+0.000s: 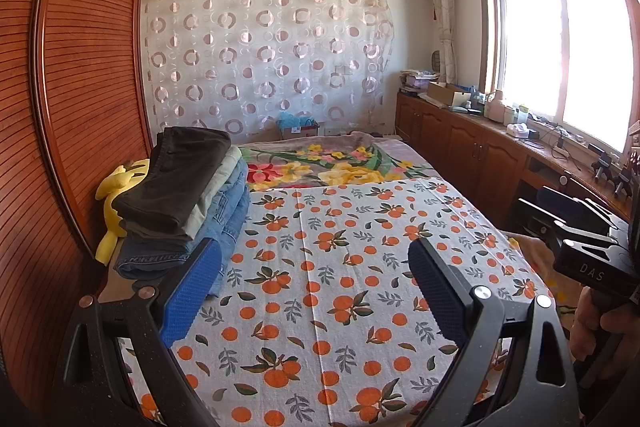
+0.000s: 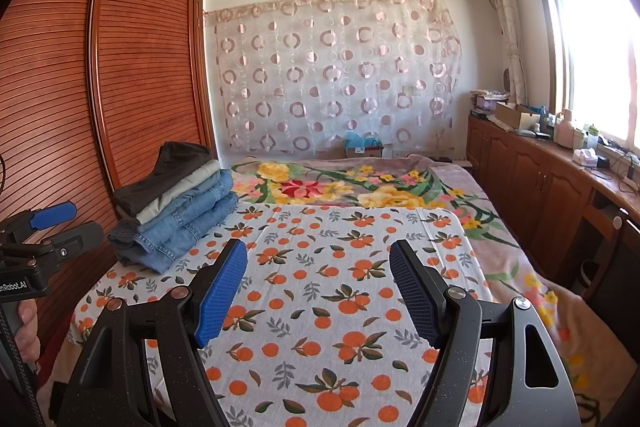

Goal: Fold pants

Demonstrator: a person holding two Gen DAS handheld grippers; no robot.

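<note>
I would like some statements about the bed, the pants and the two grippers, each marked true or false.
1. Both grippers are open and hold nothing. True: the left gripper and the right gripper each show a wide gap over the orange-print sheet.
2. The folded pants lie spread over the middle of the sheet. False: they sit in a stack at the left edge, beside the wardrobe.
3. The top pair in the stack is dark. True: the dark pair lies above the jeans.
4. The stack holds only jeans. False: a light pair lies between the dark pair and the jeans.
5. A yellow toy lies behind the stack. True.
</note>
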